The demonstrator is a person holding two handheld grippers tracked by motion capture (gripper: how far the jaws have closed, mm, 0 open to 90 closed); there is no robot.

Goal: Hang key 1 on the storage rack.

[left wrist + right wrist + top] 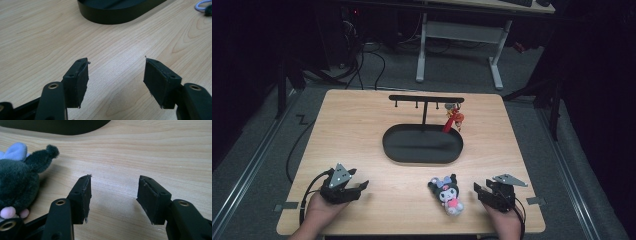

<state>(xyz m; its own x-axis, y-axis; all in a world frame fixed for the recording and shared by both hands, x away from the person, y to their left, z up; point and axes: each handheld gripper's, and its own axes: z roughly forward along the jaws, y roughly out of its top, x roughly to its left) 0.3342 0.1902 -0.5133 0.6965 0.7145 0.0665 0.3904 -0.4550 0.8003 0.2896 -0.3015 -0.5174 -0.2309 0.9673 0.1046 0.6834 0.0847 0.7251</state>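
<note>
Light wooden tabletop (362, 130), the person's hands at the near edge. Left gripper (357, 189) sits low at near-left; in the left gripper view its jaws are spread wide with bare wood between the black pads (79, 83), gripping nothing. Right gripper (481, 192) sits at near-right, jaws likewise spread and empty in the right gripper view.

Small dark plush doll with a lilac bow and pink outfit (447, 194) lies on the table just left of the right gripper, apart from it. In the right gripper view it's beside the left jaw, not between the jaws.

Black oval metal tray (392, 150) at table centre carries a black T-shaped hanger rack with hooks (426, 99). A red charm keychain (454, 119) hangs from the rack's right end, its lower end over the tray's right side.
</note>
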